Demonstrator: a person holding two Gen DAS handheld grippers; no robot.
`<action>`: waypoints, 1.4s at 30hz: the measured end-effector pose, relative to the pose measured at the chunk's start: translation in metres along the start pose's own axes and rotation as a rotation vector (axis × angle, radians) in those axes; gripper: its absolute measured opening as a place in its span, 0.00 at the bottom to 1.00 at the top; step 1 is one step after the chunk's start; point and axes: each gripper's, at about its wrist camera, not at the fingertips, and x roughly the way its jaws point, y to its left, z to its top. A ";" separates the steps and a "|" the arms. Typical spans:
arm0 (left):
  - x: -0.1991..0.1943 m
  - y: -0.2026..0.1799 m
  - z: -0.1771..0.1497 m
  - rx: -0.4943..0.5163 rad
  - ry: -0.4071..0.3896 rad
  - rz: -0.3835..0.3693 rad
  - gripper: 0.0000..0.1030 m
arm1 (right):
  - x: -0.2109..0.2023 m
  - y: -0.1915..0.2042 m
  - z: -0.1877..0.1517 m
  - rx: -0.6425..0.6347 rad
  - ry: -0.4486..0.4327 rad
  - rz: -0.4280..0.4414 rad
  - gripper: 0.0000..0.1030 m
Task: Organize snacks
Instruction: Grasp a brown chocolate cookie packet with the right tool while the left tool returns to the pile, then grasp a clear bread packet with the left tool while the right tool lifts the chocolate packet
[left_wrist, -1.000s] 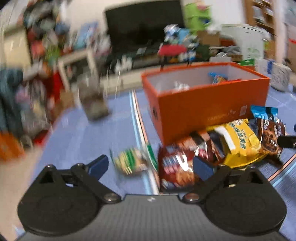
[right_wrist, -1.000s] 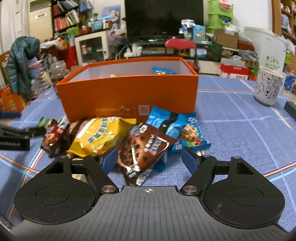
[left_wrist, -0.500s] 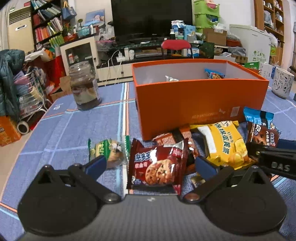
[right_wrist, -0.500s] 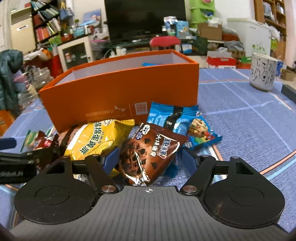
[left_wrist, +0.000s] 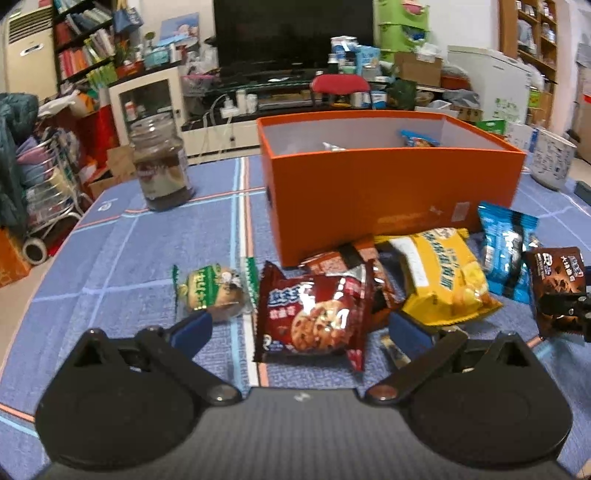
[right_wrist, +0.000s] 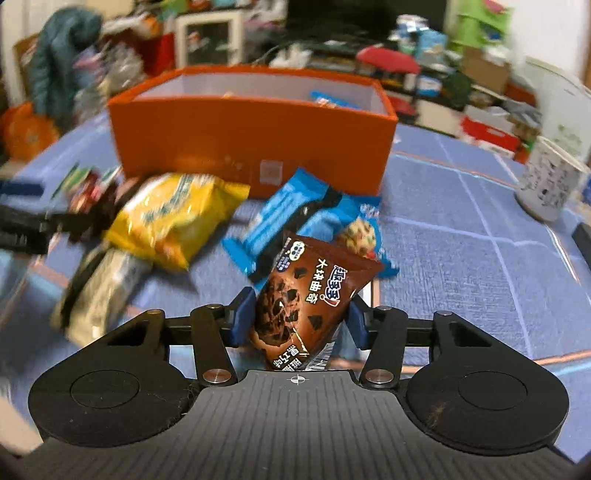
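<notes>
Right tongs (right_wrist: 301, 319), wide a second ago, are closing on the brown cookie packet (right_wrist: 308, 299); left tongs (left_wrist: 301, 330) open; boxing comes next.

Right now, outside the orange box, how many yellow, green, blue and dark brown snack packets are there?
Yellow packet: 1
Green packet: 1
Blue packets: 2
Dark brown packet, between the closing right fingers: 1
Total: 5
</notes>
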 end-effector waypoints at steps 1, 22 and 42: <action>0.000 0.000 -0.001 0.003 0.000 -0.003 0.98 | -0.002 -0.004 -0.002 -0.011 0.003 0.009 0.37; 0.001 -0.081 -0.009 -0.143 0.129 -0.028 0.88 | 0.008 -0.027 -0.014 0.114 0.030 0.115 0.40; -0.015 -0.080 -0.003 -0.117 0.114 -0.066 0.45 | -0.009 -0.011 -0.006 0.010 0.004 0.132 0.08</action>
